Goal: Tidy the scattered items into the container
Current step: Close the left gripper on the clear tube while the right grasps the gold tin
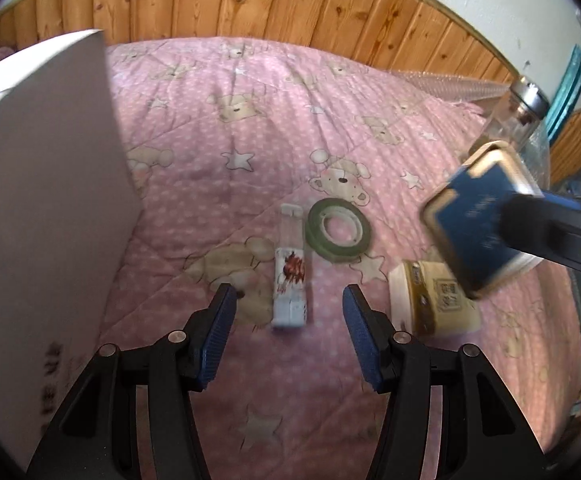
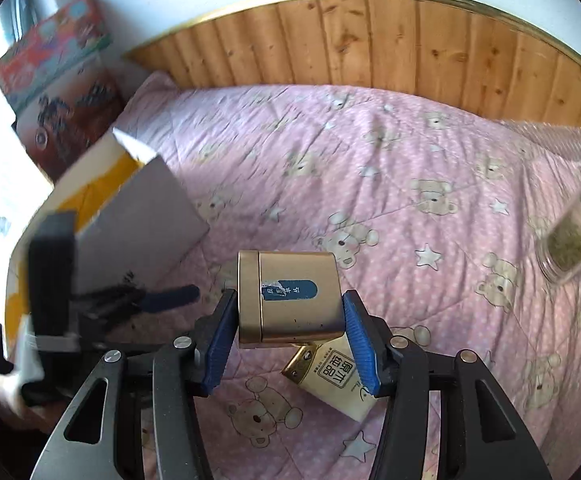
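Observation:
My right gripper point(image 2: 288, 300) is shut on a gold tin point(image 2: 290, 292) with a blue label, held above the pink quilt point(image 2: 370, 160); the tin point(image 1: 470, 216) shows at the right of the left wrist view. My left gripper point(image 1: 288, 296) hangs open just above a small white tube point(image 1: 290, 280). A green tape roll point(image 1: 338, 228) lies beside the tube. A cream box point(image 1: 434, 296) lies under the tin, also the cream box point(image 2: 338, 376). The cardboard container point(image 2: 138, 220), with a grey flap point(image 1: 42, 200), stands at the left.
A glass jar point(image 1: 518, 120) with dried herbs lies at the right on the quilt, the same jar point(image 2: 574, 240). Wooden panelling point(image 1: 290, 0) runs behind the bed. Colourful boxes point(image 2: 50, 60) are stacked at the far left. Bubble wrap point(image 1: 450, 84) lies by the wall.

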`<state>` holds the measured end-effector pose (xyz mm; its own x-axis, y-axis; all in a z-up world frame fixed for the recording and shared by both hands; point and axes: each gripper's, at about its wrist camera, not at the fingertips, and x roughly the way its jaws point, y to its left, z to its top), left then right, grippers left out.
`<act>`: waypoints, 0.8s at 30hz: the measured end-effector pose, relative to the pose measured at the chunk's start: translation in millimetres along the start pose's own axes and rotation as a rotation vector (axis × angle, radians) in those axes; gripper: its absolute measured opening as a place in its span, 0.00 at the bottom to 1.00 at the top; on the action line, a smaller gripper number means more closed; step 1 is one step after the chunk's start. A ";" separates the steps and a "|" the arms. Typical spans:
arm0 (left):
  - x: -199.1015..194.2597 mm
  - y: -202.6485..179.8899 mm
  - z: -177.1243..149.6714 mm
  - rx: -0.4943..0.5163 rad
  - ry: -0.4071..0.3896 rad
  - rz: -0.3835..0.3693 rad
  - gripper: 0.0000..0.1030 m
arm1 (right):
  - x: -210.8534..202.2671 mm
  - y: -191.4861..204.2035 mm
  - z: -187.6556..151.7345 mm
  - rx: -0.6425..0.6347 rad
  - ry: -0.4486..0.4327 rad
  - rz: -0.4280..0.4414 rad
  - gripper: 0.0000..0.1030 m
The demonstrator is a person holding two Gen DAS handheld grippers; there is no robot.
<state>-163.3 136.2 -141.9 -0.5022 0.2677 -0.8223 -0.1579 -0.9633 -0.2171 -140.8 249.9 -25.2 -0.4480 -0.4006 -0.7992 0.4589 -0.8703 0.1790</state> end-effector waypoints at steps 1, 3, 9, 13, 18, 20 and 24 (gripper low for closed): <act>9.5 -1.7 0.9 0.008 0.018 0.004 0.56 | -1.3 0.7 -1.4 0.005 -0.001 -0.010 0.52; 14.1 -11.6 3.3 0.063 -0.001 0.071 0.30 | -3.0 -0.8 -4.3 0.017 0.000 -0.027 0.52; 0.8 2.2 5.2 -0.020 0.031 0.051 0.19 | -2.1 -11.5 1.3 0.052 -0.001 -0.039 0.52; -20.9 -1.9 2.6 -0.045 0.012 0.017 0.19 | -5.3 -12.3 6.9 0.046 -0.025 -0.019 0.52; -59.2 -16.2 0.7 -0.023 -0.040 0.025 0.19 | -19.8 -1.7 3.0 0.038 -0.050 -0.013 0.52; -74.8 -22.2 0.1 0.002 -0.067 0.047 0.19 | -26.3 3.3 2.6 0.038 -0.056 -0.009 0.52; -104.5 -24.3 -2.1 0.020 -0.112 0.063 0.19 | -38.3 14.6 1.5 0.038 -0.076 -0.001 0.52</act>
<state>-105.2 131.6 -51.7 -0.6036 0.2085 -0.7696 -0.1393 -0.9779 -0.1557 -118.1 252.1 9.0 -0.5061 -0.4195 -0.7536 0.4299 -0.8802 0.2013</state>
